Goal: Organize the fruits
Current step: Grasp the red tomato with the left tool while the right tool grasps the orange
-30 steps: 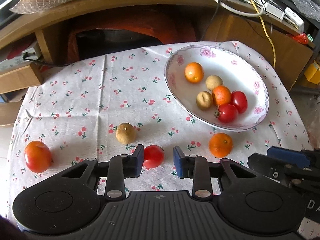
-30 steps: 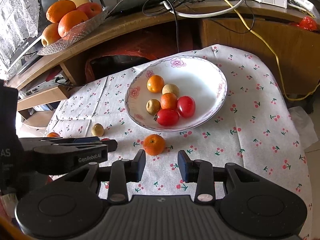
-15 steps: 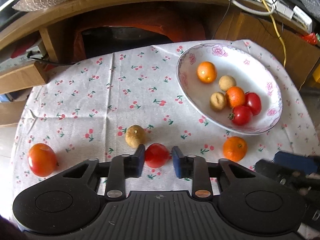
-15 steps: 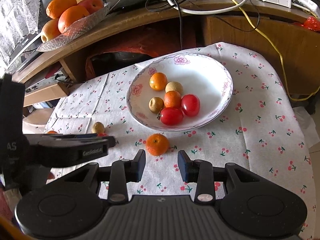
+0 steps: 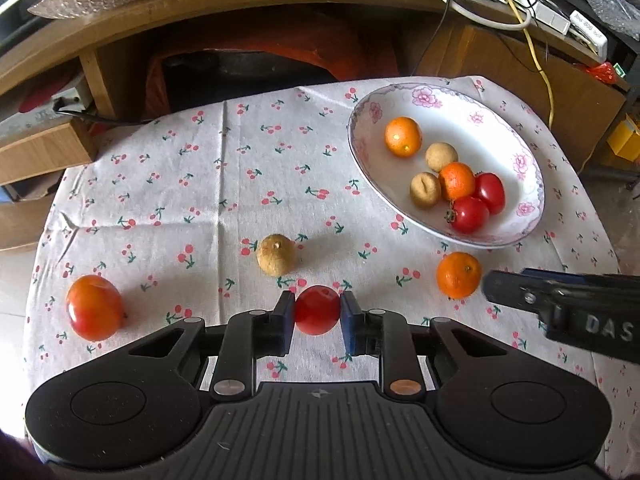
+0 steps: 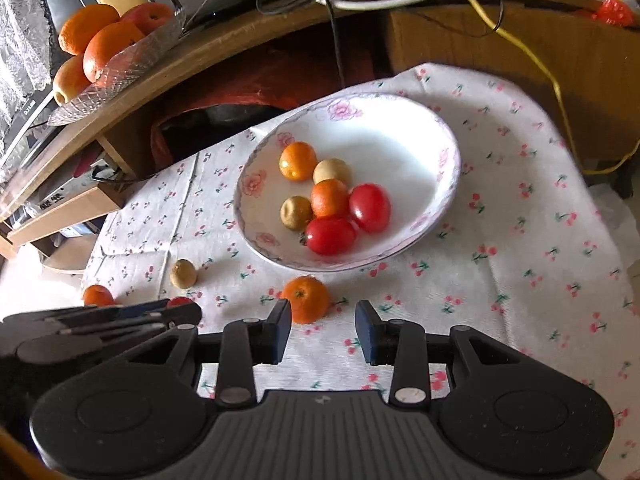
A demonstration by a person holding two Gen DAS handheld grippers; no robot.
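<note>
your left gripper (image 5: pixel 317 315) was clenched on a small red tomato (image 5: pixel 317 309), both blue pads touching its sides, low over the cloth (image 5: pixel 168 184). just beyond it lay a brown fruit (image 5: pixel 276 254), and far to the left, near the cloth's edge, a big tomato (image 5: pixel 95 307). to the right, a loose orange (image 5: pixel 458 274) sat on the cloth, just in front of the bowl (image 5: pixel 520 144) but not touching it.

your right gripper (image 6: pixel 323 330) was released, its jaws wide apart and holding nothing. the same orange (image 6: pixel 307 298) lay just ahead of its left finger, more to the left than in the middle of the gap; i could not tell if the finger touched it.

the bowl (image 6: pixel 400 136) held six fruits, all in its near left part: two oranges, two brown fruits and two red tomatoes. five of them were close together, and one orange sat a little apart at the back.

behind the cloth, on a wooden shelf (image 6: pixel 224 44), a glass dish (image 6: pixel 132 68) held big oranges and apples.
</note>
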